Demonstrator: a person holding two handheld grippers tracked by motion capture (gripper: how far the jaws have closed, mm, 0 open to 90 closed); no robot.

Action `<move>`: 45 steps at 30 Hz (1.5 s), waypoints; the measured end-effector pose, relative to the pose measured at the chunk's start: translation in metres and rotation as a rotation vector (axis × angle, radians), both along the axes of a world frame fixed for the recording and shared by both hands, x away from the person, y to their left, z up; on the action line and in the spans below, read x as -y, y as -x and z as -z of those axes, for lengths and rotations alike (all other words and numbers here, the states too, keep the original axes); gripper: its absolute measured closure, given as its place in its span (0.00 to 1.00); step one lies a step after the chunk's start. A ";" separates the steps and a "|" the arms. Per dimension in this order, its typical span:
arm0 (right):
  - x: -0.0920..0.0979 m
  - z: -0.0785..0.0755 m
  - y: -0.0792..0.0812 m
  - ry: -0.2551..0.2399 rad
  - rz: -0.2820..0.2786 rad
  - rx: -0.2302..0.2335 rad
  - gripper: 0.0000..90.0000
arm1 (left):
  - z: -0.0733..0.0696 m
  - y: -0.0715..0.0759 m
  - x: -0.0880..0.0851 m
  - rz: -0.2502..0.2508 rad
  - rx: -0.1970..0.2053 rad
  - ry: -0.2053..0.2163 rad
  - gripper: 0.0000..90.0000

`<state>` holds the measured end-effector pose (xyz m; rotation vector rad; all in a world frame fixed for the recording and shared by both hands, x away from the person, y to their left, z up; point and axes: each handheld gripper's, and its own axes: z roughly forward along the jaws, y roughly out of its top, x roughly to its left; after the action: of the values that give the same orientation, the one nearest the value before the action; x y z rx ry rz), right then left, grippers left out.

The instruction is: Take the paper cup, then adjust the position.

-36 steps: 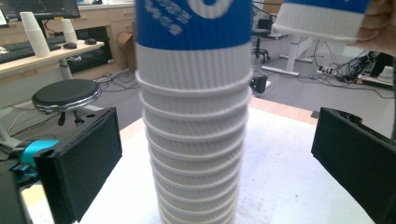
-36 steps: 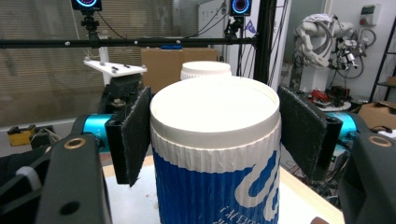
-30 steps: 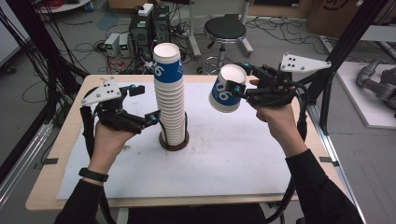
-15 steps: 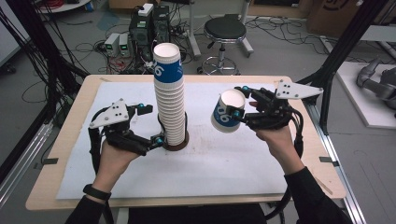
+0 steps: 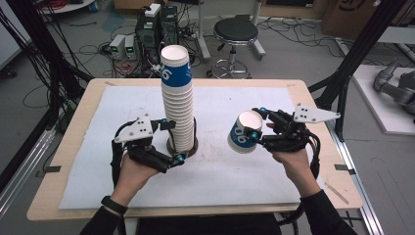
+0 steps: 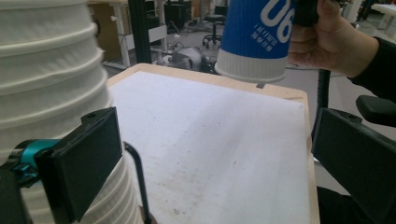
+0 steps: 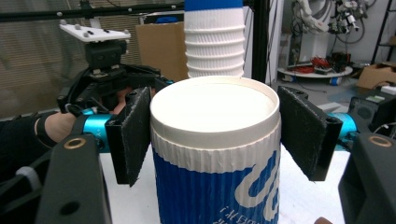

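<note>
White sheeting covers the bench (image 5: 88, 186); right claw (image 5: 255, 135) clamps a tilted cup (image 5: 243, 133) beside the stack (image 5: 178, 107). Left claw (image 5: 171, 142), seemingly apart, straddles the stack's foot.

in my left gripper view the cup stack (image 6: 51, 93) is cut off at the top and left edges, and the held cup (image 6: 257, 39) loses its rim at the top edge. in my right gripper view that cup's base runs off the bottom.
</note>
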<state>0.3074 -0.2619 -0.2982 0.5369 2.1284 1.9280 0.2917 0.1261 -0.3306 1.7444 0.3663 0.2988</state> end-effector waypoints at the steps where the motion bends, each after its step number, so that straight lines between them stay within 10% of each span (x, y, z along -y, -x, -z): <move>1: 0.001 0.001 0.000 0.005 0.003 -0.007 0.34 | 0.001 0.000 0.002 0.008 -0.001 0.000 0.02; 45: -0.040 0.024 0.013 -0.013 -0.213 -0.079 0.34 | 0.035 0.009 0.065 0.181 -0.106 -0.002 0.02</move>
<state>0.2945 -0.2219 -0.3217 0.4094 2.3079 2.0632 0.2823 0.0610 -0.3653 1.7854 0.2818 0.0760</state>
